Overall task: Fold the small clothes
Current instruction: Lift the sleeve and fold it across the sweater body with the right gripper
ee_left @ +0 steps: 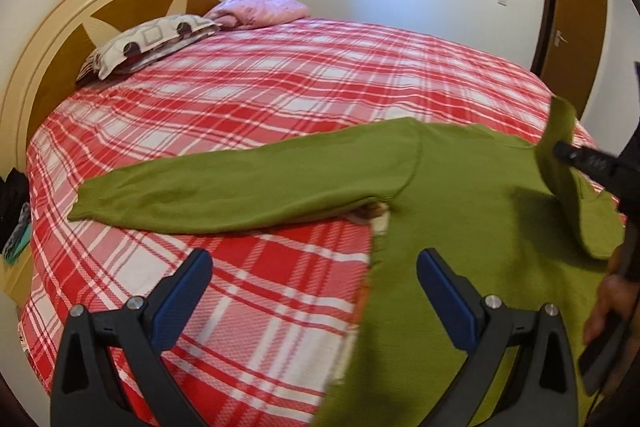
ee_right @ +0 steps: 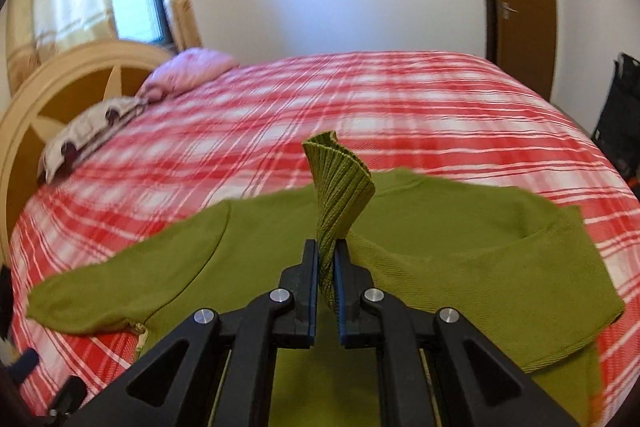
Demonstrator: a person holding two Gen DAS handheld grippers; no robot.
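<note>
A green knit sweater [ee_left: 460,187] lies spread on the red-and-white plaid bed [ee_left: 280,87]. Its left sleeve [ee_left: 224,187] stretches flat toward the headboard side. My left gripper [ee_left: 314,267] hangs open above the sweater's left edge, with nothing between its blue pads. In the right wrist view my right gripper [ee_right: 327,259] is shut on the ribbed cuff [ee_right: 338,179] of the other sleeve. That sleeve [ee_right: 500,275] is lifted and carried over the sweater's body [ee_right: 256,259]. In the left wrist view the right gripper [ee_left: 560,151] shows dark at the right edge, with the sleeve hanging from it.
Two pillows, one patterned [ee_left: 148,43] and one pink [ee_left: 260,7], lie by the round headboard [ee_left: 48,67]. A brown door [ee_left: 572,23] stands in the far wall. A hand [ee_left: 608,303] shows at the right edge. Dark items [ee_right: 620,107] stand beyond the bed's right side.
</note>
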